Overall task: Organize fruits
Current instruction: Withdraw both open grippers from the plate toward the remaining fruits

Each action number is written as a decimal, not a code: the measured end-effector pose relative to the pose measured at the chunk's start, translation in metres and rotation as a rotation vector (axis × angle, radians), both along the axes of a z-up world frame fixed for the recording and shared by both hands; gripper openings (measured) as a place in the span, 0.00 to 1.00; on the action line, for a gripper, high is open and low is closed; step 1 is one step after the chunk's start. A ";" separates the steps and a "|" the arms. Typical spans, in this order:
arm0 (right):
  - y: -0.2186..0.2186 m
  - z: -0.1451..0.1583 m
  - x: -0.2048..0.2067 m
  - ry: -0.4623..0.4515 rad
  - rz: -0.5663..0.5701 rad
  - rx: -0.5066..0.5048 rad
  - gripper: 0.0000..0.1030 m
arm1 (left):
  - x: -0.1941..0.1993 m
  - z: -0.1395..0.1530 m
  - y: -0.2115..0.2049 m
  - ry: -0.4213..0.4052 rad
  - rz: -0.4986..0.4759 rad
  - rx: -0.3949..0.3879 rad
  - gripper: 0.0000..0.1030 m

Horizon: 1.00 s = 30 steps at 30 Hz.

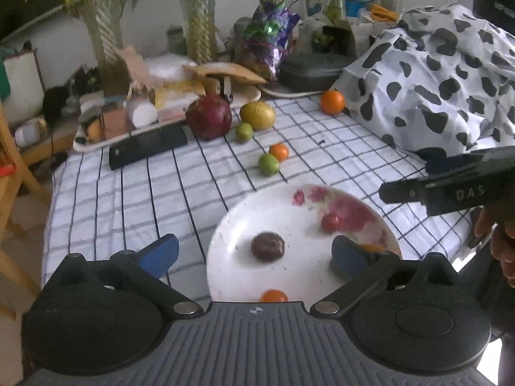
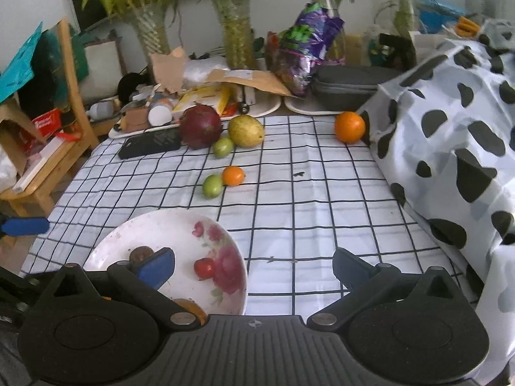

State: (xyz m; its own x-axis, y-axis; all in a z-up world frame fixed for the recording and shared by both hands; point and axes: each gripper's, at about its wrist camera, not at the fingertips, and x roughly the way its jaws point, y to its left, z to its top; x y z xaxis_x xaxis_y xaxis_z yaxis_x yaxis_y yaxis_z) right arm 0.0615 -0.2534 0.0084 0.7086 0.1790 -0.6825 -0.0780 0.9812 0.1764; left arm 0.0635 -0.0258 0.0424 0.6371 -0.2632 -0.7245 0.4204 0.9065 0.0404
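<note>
A white flowered plate (image 1: 244,276) (image 2: 106,251) sits near the table's front edge. It holds a brown fruit (image 1: 267,246), a small red fruit (image 1: 330,222) (image 2: 204,268) and an orange fruit (image 1: 273,296). My left gripper (image 1: 254,254) is open above the plate, empty. My right gripper (image 2: 254,267) is open and empty over the cloth right of the plate; it shows in the left wrist view (image 1: 418,189). Farther back lie a green fruit (image 2: 212,186) beside a small orange (image 2: 233,176), a dragon fruit (image 2: 200,126), a yellow mango (image 2: 246,130), another green fruit (image 2: 223,146) and a large orange (image 2: 349,127).
A black phone (image 2: 149,143) lies left of the dragon fruit. Trays of clutter, vases with plants (image 2: 236,32) and a grey case (image 2: 344,88) line the back. A cow-print cloth heap (image 2: 450,128) fills the right side. A wooden chair (image 2: 48,160) stands left.
</note>
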 end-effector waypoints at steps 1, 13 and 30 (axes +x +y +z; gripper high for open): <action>-0.001 0.000 0.000 0.002 -0.002 0.001 1.00 | 0.002 0.003 0.000 0.000 -0.001 -0.001 1.00; 0.001 -0.005 0.015 -0.029 -0.021 -0.073 1.00 | 0.034 0.015 0.011 -0.098 0.026 -0.010 0.99; -0.003 -0.012 0.058 -0.023 -0.020 -0.114 1.00 | 0.094 -0.009 0.003 -0.057 -0.029 -0.035 0.99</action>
State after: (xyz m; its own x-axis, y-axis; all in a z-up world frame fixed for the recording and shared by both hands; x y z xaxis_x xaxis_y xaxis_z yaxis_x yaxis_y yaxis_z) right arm 0.1196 -0.2559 -0.0037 0.7270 0.0869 -0.6811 -0.0614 0.9962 0.0617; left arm 0.1573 -0.0230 0.0336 0.6689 -0.3066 -0.6772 0.4441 0.8954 0.0333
